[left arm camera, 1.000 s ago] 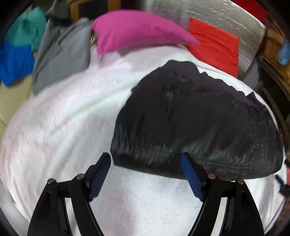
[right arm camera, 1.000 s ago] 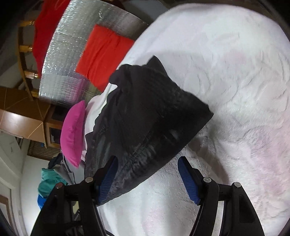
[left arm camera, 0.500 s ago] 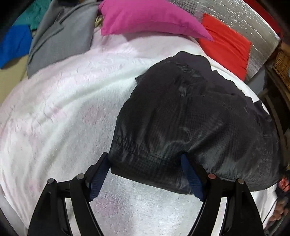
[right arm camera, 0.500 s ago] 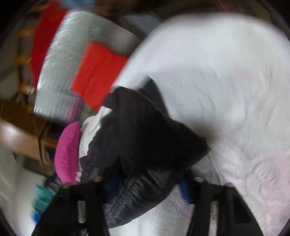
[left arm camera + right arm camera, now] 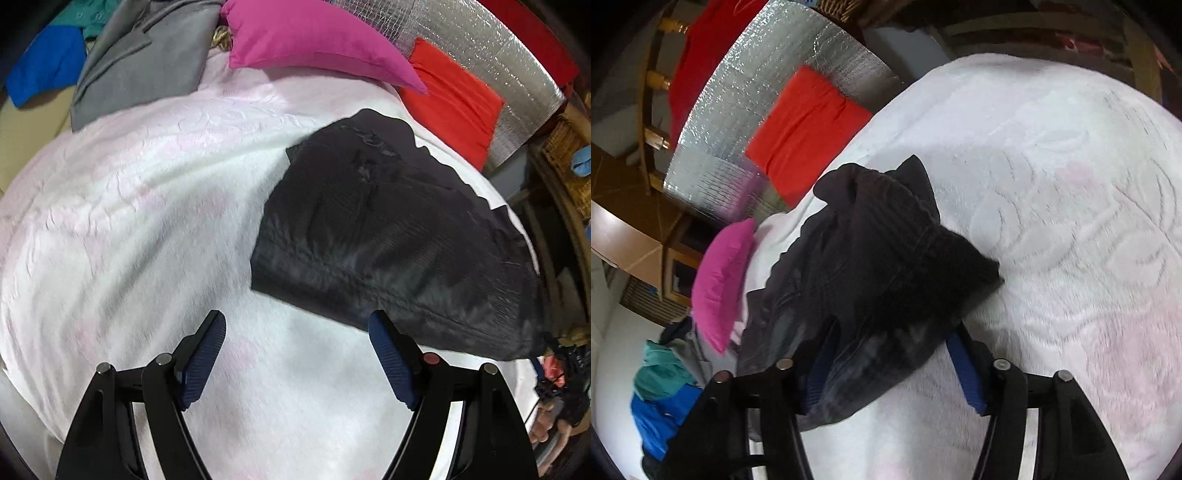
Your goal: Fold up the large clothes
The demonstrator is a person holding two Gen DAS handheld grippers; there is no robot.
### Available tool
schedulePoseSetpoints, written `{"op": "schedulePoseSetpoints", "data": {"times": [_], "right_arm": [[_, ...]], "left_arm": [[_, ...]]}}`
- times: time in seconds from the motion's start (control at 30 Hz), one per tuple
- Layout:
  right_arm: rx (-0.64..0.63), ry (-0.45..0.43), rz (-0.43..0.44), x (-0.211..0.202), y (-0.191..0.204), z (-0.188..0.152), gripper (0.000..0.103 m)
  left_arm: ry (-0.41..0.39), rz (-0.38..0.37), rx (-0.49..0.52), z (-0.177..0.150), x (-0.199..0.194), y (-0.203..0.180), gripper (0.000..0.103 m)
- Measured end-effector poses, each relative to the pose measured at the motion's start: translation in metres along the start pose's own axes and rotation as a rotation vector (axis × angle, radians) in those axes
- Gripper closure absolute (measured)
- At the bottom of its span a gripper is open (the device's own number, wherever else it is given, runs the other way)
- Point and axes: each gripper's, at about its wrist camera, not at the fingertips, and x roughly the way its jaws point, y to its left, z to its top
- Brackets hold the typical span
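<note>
A folded black garment [image 5: 388,236] lies on the white bedspread [image 5: 147,229]. In the left wrist view my left gripper [image 5: 295,343] is open and empty, just short of the garment's near edge; its right pad [image 5: 388,358] sits at that edge. In the right wrist view my right gripper [image 5: 890,354] is open with the near end of the black garment [image 5: 879,266] lying between its fingers, over the left pad [image 5: 820,365]. The bedspread also shows in that view [image 5: 1071,221].
A pink pillow [image 5: 314,40], a grey garment [image 5: 144,62], blue and teal clothes [image 5: 44,70] and a red cloth [image 5: 450,99] on a silver foil panel [image 5: 491,44] lie beyond the bed. A wicker shelf [image 5: 565,155] stands at the right.
My left gripper has pulled back and left, off the garment's near edge. My right gripper has moved forward so the garment's end now lies between its open fingers.
</note>
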Motion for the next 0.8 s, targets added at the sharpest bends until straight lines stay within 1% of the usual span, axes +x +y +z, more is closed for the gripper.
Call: {"op": "schedulePoseSetpoints", "data": {"times": [0.1,0.13,0.17,0.2,0.23,0.27,0.3,0.33,0.37,0.47,0.53,0.67,0.73,0.8], "right_arm": [[0.041,0.013,0.032,-0.003,-0.006,-0.005,0.038],[0.050,0.017,0.033,-0.004,-0.010,-0.005,0.038],[0.060,0.020,0.032,-0.002,-0.012,-0.005,0.038],[0.072,0.028,0.035,0.003,-0.013,-0.004,0.038],[0.083,0.034,0.037,0.005,-0.014,-0.004,0.038],[0.097,0.033,0.041,0.009,-0.014,-0.003,0.038],[0.105,0.030,0.042,0.012,-0.014,-0.002,0.038],[0.108,0.030,0.040,0.014,-0.013,-0.001,0.038],[0.106,0.030,0.029,0.019,-0.011,0.000,0.038],[0.112,0.023,0.024,0.029,-0.011,0.003,0.037],[0.122,0.024,0.023,0.037,-0.013,0.006,0.037],[0.142,0.036,0.039,0.052,-0.015,0.013,0.036],[0.144,0.034,0.051,0.056,-0.015,0.016,0.036],[0.155,0.028,0.065,0.061,-0.017,0.019,0.036]], "left_arm": [[0.028,-0.086,-0.067,-0.014,0.012,0.010,0.023],[0.076,-0.114,-0.118,-0.013,0.022,0.013,0.023],[0.095,-0.137,-0.138,-0.010,0.026,0.012,0.023],[0.081,-0.186,-0.143,-0.006,0.028,0.011,0.023],[0.056,-0.185,-0.137,-0.004,0.029,0.008,0.023],[0.036,-0.161,-0.139,-0.001,0.029,0.006,0.023],[0.017,-0.161,-0.149,0.003,0.030,0.005,0.023],[0.007,-0.188,-0.156,0.006,0.031,0.004,0.023],[0.002,-0.211,-0.165,0.008,0.034,0.003,0.023],[0.012,-0.224,-0.206,0.015,0.048,0.002,0.023],[0.003,-0.236,-0.233,0.017,0.054,0.002,0.023],[-0.017,-0.279,-0.282,0.025,0.063,0.008,0.023],[-0.031,-0.283,-0.289,0.028,0.066,0.007,0.023],[-0.048,-0.266,-0.283,0.031,0.068,0.006,0.029]]}}
